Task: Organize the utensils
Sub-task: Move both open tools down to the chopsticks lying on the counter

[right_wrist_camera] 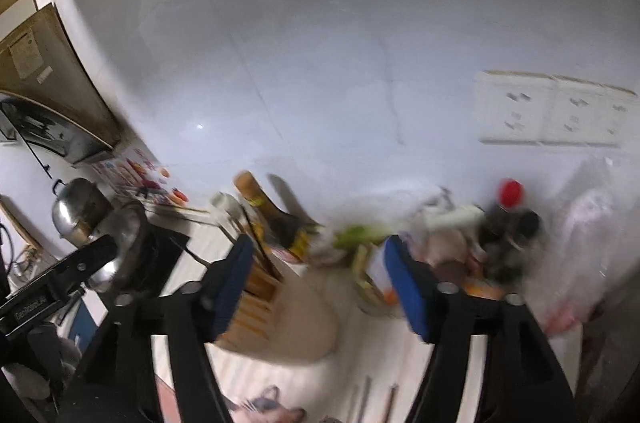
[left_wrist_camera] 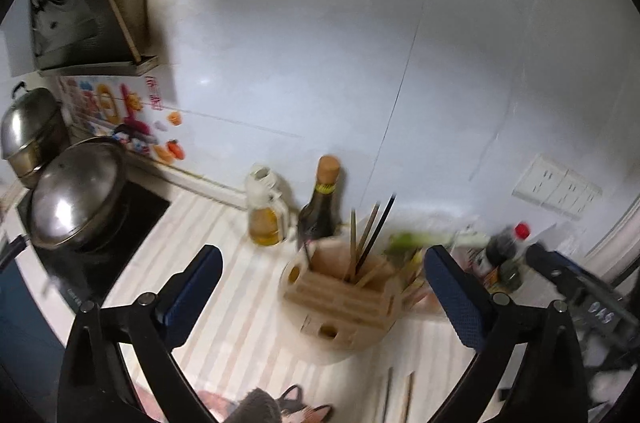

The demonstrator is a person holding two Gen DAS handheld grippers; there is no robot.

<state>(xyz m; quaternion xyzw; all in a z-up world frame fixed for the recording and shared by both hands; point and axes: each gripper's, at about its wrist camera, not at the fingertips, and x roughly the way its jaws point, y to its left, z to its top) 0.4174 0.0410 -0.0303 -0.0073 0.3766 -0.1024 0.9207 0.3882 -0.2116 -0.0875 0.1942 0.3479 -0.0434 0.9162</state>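
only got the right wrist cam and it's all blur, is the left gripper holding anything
Observer: No. The left gripper is open, with nothing between its pads.
Operator: ok whats in the holder, a finger blocks it for me
Observer: A few chopsticks stand upright in the back compartment of the holder; its front slots look empty.
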